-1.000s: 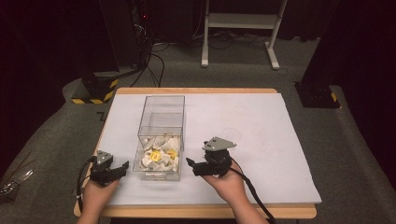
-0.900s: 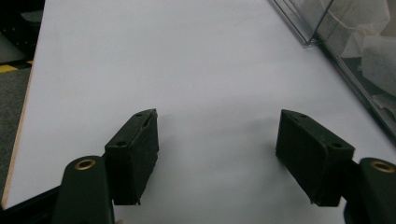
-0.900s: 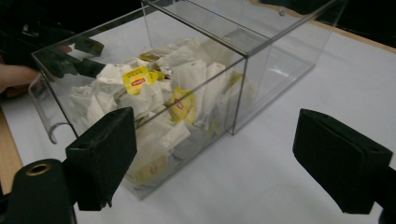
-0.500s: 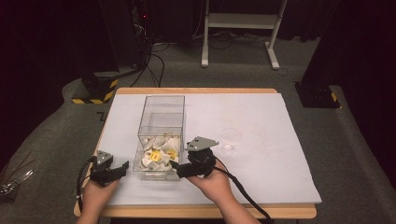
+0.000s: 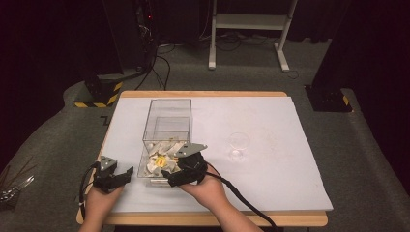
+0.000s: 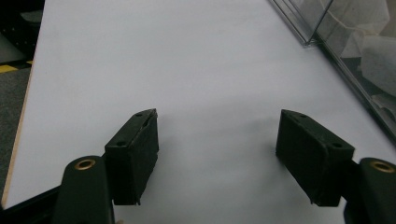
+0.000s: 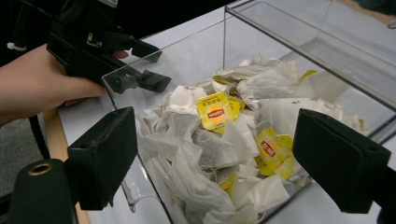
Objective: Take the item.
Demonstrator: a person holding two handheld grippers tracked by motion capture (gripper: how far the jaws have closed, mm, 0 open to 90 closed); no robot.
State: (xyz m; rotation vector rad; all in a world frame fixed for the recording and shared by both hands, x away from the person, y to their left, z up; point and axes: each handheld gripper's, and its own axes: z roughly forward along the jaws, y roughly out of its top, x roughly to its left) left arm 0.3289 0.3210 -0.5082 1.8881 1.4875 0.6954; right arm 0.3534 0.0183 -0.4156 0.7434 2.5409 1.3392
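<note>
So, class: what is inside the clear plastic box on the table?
The clear box holds a heap of tea bags, white sachets with yellow tags, piled at its near end. Whatever lies beneath the top bags is covered.

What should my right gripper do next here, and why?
Probably lower the right gripper into the clear box and close on one tea bag. Its jaws stand open at the box's near end, just above the pile, holding nothing. The left gripper rests open on the table beside the box.
</note>
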